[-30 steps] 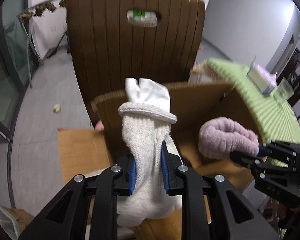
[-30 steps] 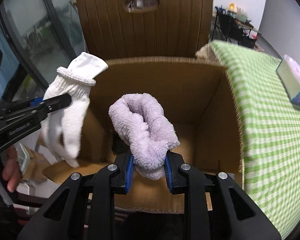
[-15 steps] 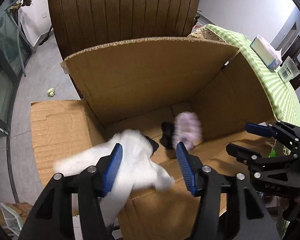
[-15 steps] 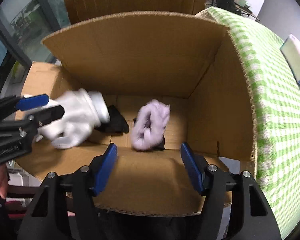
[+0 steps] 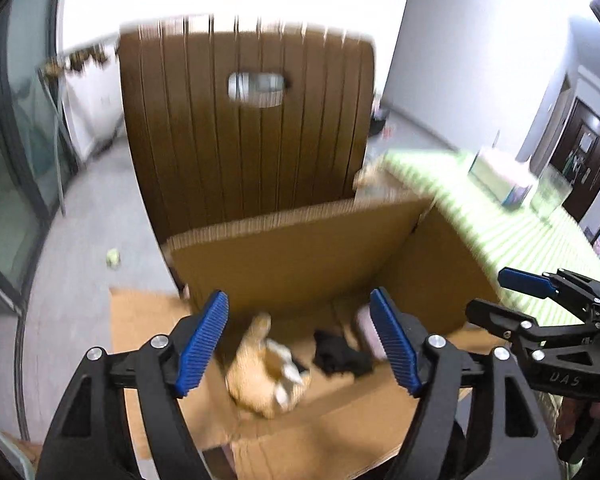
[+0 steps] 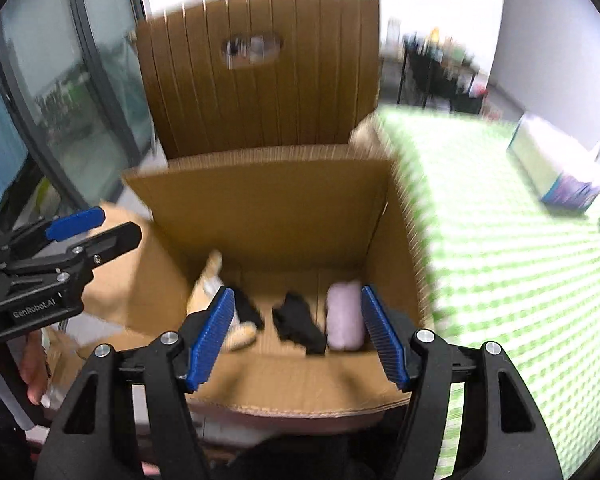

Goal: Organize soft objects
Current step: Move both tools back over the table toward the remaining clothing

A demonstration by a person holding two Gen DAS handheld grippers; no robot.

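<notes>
An open cardboard box (image 5: pixel 300 256) stands in front of a brown chair. On its floor lie a pale knitted glove (image 5: pixel 266 376), a black cloth item (image 5: pixel 340 354) and a pink fluffy sock (image 5: pixel 366 320), which my pad partly hides. My left gripper (image 5: pixel 298 344) hangs open above the box's near edge and holds nothing. The right wrist view shows the same box (image 6: pixel 268 208) with the glove (image 6: pixel 210 276) at the left, the black item (image 6: pixel 298 322) and the sock (image 6: pixel 344 316) at the right. My right gripper (image 6: pixel 298 336) is open and empty too. Both views are blurred by motion.
The brown slatted chair (image 5: pixel 244 140) rises behind the box. A table with a green checked cloth (image 6: pixel 500 220) runs along the right and carries a tissue box (image 6: pixel 560 176). Glass doors (image 5: pixel 16 160) stand at the left. A hand (image 6: pixel 36 364) holds the left gripper's handle.
Both grippers opened. The glove and the pink sock dropped out of them and now lie on the box floor. Both grippers have since lifted and tilted up.
</notes>
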